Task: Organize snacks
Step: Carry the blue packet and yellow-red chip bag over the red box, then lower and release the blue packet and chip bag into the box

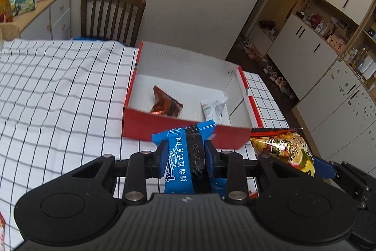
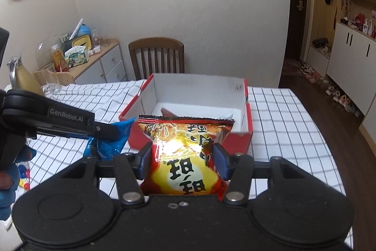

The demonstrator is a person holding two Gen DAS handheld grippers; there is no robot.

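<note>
The right gripper (image 2: 182, 160) clamped a red and yellow snack bag (image 2: 185, 157) between its blue pads (image 2: 146, 160), the bag's top edge reaching up in front of the near wall of the red box (image 2: 248, 107). That box stood open on the checked tablecloth (image 2: 286, 124), showing a brown packet (image 2: 168, 114) inside. To the left, the left gripper (image 2: 104, 129) held a blue packet (image 2: 115, 137) beside the box, with a wooden chair (image 2: 156, 55) behind the table.

White bench cloth (image 1: 58, 86) carries a black and grey grid. The cardboard box (image 1: 164, 128) is red outside, white inside. One foil packet (image 1: 185, 157) is blue with a black band; another (image 2: 185, 157) red and yellow.
</note>
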